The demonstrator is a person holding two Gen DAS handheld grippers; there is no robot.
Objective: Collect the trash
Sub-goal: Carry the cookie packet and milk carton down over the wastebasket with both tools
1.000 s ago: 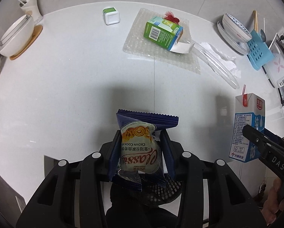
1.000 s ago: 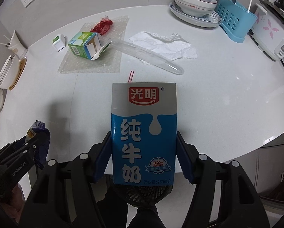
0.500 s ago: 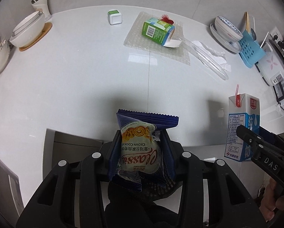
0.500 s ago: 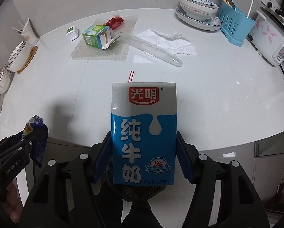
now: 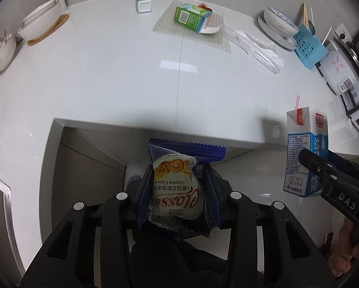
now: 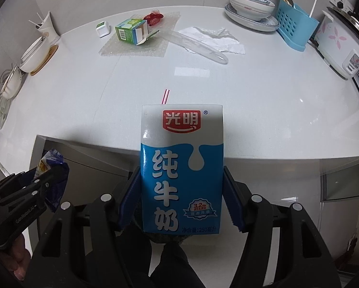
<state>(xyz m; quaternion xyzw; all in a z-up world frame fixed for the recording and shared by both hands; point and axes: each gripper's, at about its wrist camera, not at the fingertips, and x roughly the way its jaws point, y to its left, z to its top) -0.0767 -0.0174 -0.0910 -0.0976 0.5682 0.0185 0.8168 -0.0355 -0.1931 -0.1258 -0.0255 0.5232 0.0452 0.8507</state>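
Observation:
My left gripper is shut on a blue cookie wrapper and holds it off the counter's front edge. My right gripper is shut on a blue and white milk carton with a pink straw, also past the front edge. The carton also shows in the left wrist view, and the wrapper in the right wrist view. On the white counter lie a green carton, a bubble wrap sheet, a red scrap, crumpled paper and a clear plastic sleeve.
A small white and green box stands by the bubble wrap. Bowls and a cup stand at the left. A bowl on a plate, a blue utensil holder and a rice cooker stand at the right.
Both grippers have pulled back from the counter with their loads. The counter's front edge and the cabinet below it have come into view.

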